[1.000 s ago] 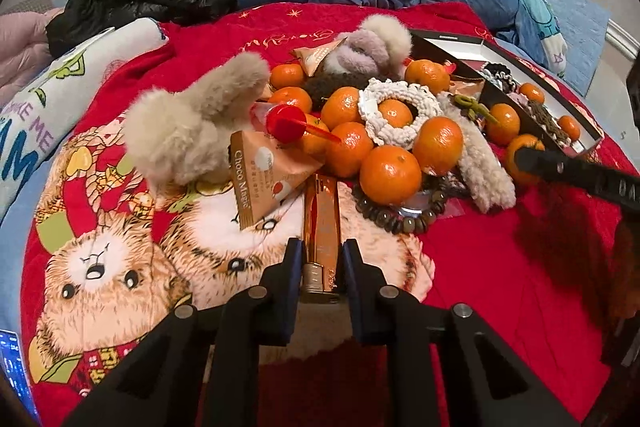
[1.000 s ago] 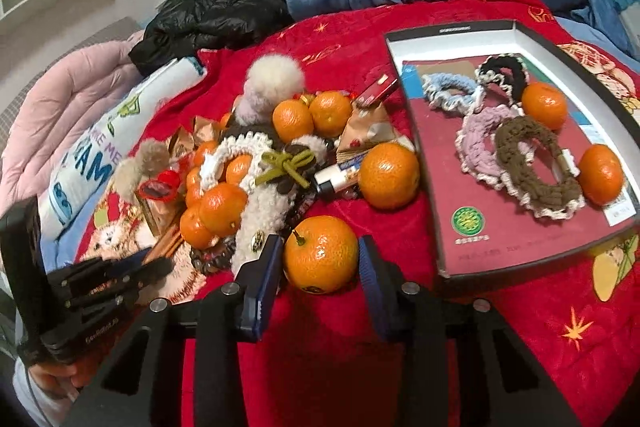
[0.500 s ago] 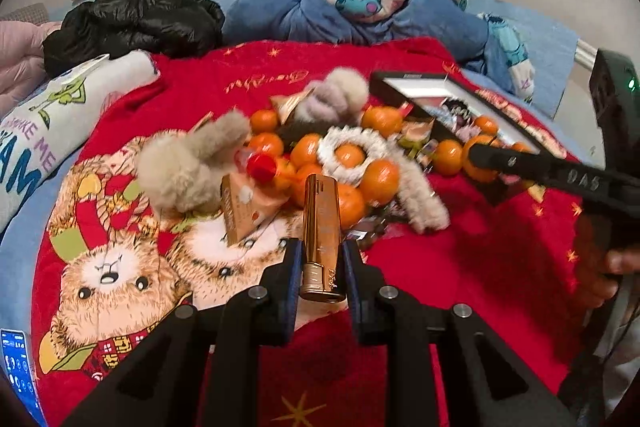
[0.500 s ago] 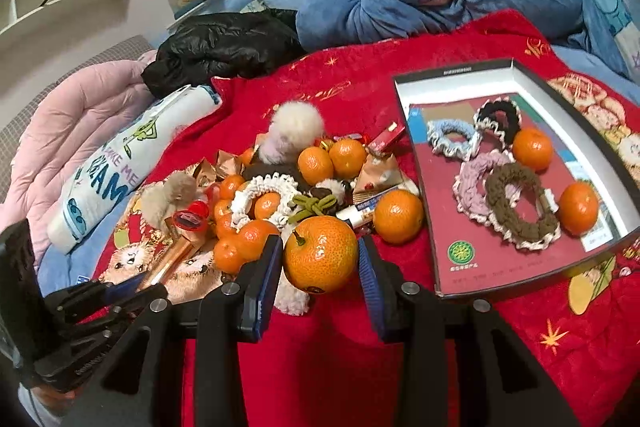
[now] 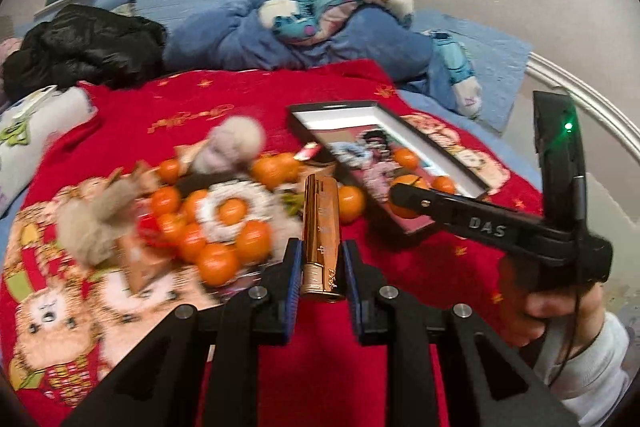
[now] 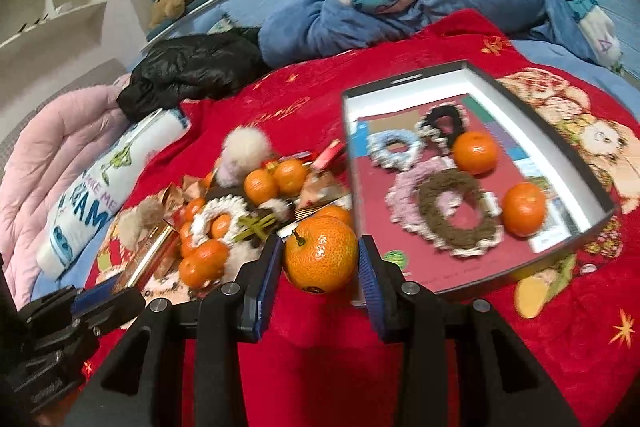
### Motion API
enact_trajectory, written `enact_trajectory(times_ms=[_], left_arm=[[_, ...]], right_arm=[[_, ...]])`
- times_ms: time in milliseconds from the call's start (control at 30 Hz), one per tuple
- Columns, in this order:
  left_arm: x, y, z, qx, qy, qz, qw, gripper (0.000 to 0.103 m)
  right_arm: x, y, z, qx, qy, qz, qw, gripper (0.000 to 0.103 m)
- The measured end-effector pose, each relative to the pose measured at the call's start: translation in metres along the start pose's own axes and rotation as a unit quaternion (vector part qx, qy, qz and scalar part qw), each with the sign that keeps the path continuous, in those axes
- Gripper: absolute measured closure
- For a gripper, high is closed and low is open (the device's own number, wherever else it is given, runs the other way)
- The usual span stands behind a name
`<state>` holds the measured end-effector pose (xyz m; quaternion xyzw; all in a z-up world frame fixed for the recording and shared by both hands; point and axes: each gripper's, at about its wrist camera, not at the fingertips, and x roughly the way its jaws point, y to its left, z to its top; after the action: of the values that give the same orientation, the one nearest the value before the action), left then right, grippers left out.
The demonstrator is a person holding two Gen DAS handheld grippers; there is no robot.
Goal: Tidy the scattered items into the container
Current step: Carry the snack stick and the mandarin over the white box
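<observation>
A copper tube [image 5: 321, 235] is clamped in the left hand-held gripper [image 5: 319, 267], above the red blanket [image 5: 248, 95]. A tangerine [image 6: 321, 254] is gripped by the right hand-held gripper [image 6: 320, 263], marked "DAS", beside the box [image 6: 552, 141]. "ME" is legible on a pillow [image 6: 108, 183].

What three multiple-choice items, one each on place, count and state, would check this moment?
1. The box lies where?
A. on the red blanket
B. on a shelf
C. on the floor

2. How many tangerines lie inside the box?
A. none
B. two
C. five

3. The left hand-held gripper is
A. wide open and empty
B. shut on an orange
C. shut on a copper tube

Key:
1 A, the red blanket surrounds it.
2 B, one tangerine and another sit among the scrunchies.
3 C, the copper tube is held between the pads.
</observation>
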<state>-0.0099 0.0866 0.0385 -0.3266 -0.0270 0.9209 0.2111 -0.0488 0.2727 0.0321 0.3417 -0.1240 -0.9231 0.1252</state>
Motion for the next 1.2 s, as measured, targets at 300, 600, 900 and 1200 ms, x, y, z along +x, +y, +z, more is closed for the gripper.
enact_trajectory(times_ms=[300,600,900,1200], left_arm=[[0.025,-0.064,0.016,0.013,0.008,-0.059,0.9981,0.082],[0.062,-0.104,0.025,0.018,0.029,-0.082,0.9960,0.082],[0.098,-0.106,0.030,0.009,0.033,-0.052,0.9980,0.082],[0.122,-0.103,0.048,0.009,0.020,-0.026,0.9994,0.082]], right_arm=[[-0.034,-0.063,0.006,0.044,-0.031,-0.031,0.998,0.066],[-0.047,-0.108,0.011,0.053,-0.041,-0.040,0.997,0.066],[-0.030,-0.117,0.026,0.051,-0.045,-0.040,0.997,0.066],[-0.009,-0.123,0.044,0.043,-0.043,-0.037,0.997,0.066]])
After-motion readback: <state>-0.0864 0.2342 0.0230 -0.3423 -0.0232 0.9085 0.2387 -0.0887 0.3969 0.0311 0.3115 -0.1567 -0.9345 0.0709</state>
